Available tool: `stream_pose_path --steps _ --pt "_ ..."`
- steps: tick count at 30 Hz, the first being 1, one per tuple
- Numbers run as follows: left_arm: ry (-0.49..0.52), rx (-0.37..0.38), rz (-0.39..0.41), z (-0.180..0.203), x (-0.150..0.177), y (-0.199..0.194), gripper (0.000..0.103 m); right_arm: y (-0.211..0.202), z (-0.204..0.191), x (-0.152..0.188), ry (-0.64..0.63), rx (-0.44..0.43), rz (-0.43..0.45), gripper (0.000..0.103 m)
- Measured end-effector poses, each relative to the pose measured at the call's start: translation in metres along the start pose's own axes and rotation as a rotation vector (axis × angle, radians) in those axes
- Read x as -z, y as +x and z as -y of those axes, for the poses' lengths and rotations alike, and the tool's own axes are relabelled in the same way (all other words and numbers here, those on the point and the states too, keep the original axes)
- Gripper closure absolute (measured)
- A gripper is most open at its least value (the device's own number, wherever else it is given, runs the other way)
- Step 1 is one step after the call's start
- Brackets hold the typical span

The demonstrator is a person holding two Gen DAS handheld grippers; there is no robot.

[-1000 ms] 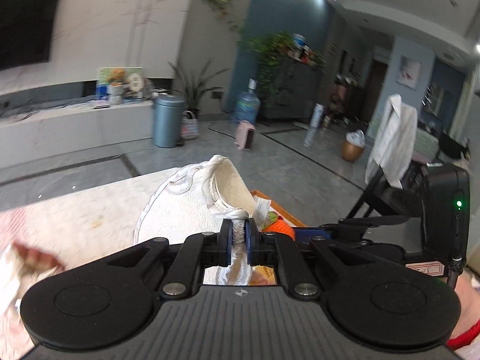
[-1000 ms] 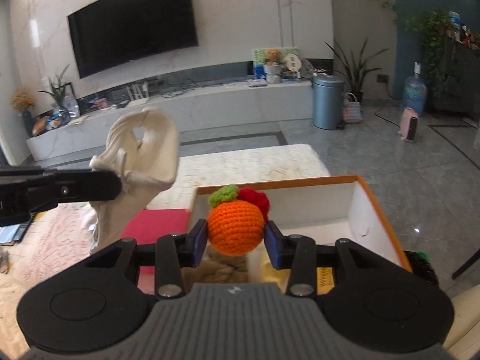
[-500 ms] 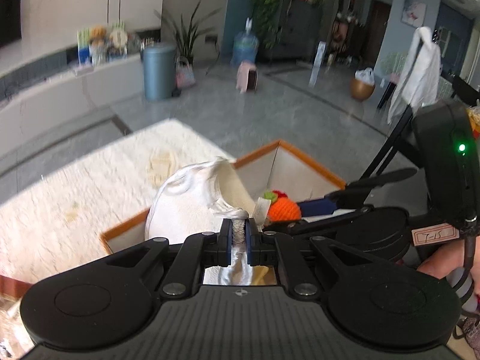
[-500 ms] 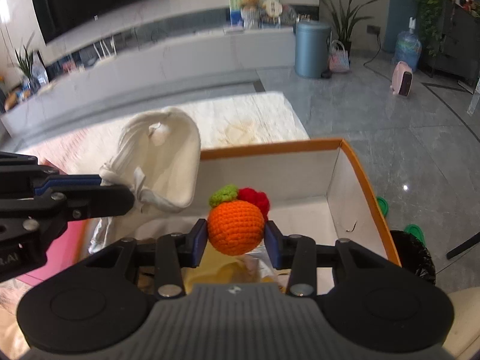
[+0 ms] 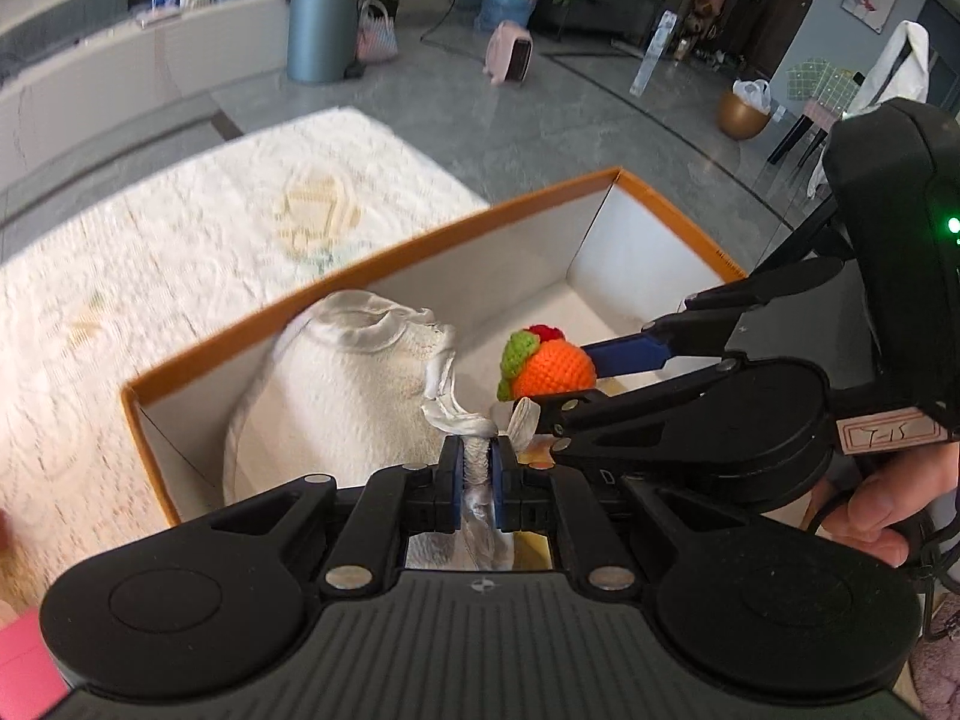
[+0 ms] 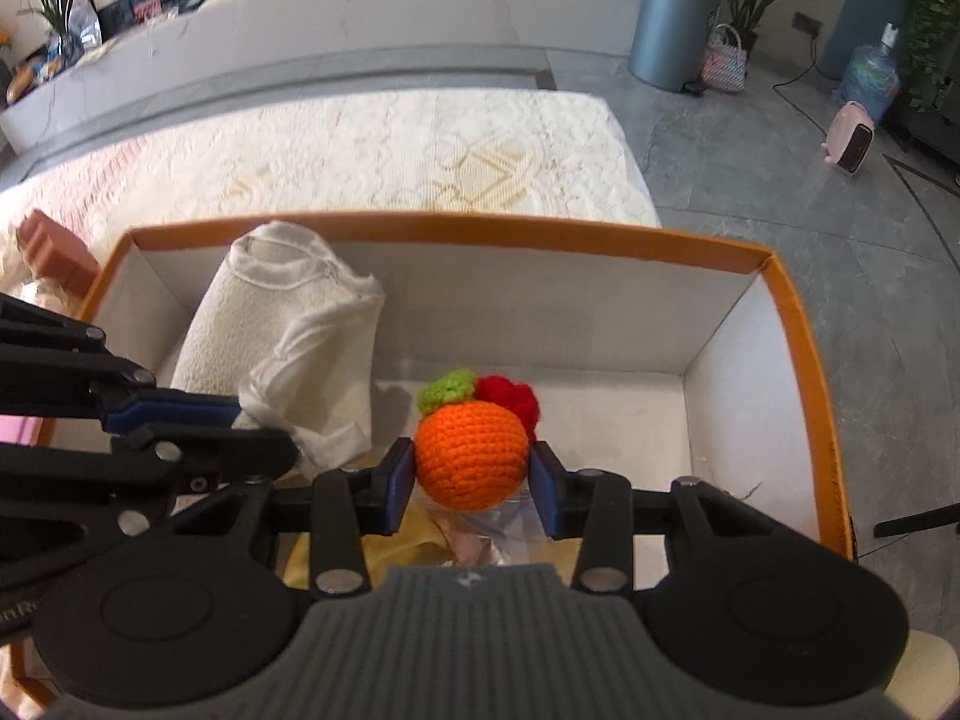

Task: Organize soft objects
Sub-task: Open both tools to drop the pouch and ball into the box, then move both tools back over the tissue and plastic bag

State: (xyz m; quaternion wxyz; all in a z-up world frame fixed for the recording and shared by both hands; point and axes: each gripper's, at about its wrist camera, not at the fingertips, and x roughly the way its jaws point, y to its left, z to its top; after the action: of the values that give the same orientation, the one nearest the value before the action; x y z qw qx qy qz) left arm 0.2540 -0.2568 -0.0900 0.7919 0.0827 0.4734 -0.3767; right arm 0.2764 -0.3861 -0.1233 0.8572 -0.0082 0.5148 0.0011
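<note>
My left gripper point(image 5: 477, 461) is shut on a cream cloth garment point(image 5: 336, 384) and holds it inside the orange-rimmed white box point(image 5: 372, 264), against its left wall. The cloth also shows in the right wrist view point(image 6: 282, 324). My right gripper point(image 6: 472, 477) is shut on an orange crocheted ball point(image 6: 471, 456) with a green and red top, held over the box point(image 6: 804, 324) interior. The ball also shows in the left wrist view point(image 5: 549, 369), just right of the cloth. A yellow cloth point(image 6: 414, 540) and clear plastic lie on the box floor.
The box stands on a cream patterned mat point(image 6: 384, 150). A pink block point(image 6: 54, 249) lies left of the box. Beyond the mat is grey tiled floor with a blue bin point(image 6: 672, 30) and a low white bench point(image 6: 360, 6).
Both grippers have come down over the box. The cream cloth went from hanging above the mat to inside the box at its left side. The ball is lower over the box.
</note>
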Motion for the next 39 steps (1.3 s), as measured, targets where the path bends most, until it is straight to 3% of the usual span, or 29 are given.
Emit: stream_pose_path --steps 5,13,25,30,39 --pt "-0.018 0.011 -0.014 -0.006 0.004 -0.006 0.084 0.005 0.0 0.0 -0.002 0.006 -0.029 0.062" --pt "0.018 0.0 0.02 -0.003 0.0 -0.021 0.059 -0.002 0.0 0.0 0.011 0.015 -0.018 0.061" --pt "0.006 -0.051 0.143 0.001 0.01 -0.083 0.059 -0.054 -0.018 0.007 0.0 0.059 0.071 0.049" --pt "-0.004 -0.09 0.243 0.003 0.03 -0.119 0.059 -0.091 -0.036 0.024 0.023 0.073 0.162 0.044" --pt "-0.073 -0.184 0.434 -0.003 0.081 -0.181 0.059 -0.157 -0.088 0.069 0.092 0.014 0.363 0.044"
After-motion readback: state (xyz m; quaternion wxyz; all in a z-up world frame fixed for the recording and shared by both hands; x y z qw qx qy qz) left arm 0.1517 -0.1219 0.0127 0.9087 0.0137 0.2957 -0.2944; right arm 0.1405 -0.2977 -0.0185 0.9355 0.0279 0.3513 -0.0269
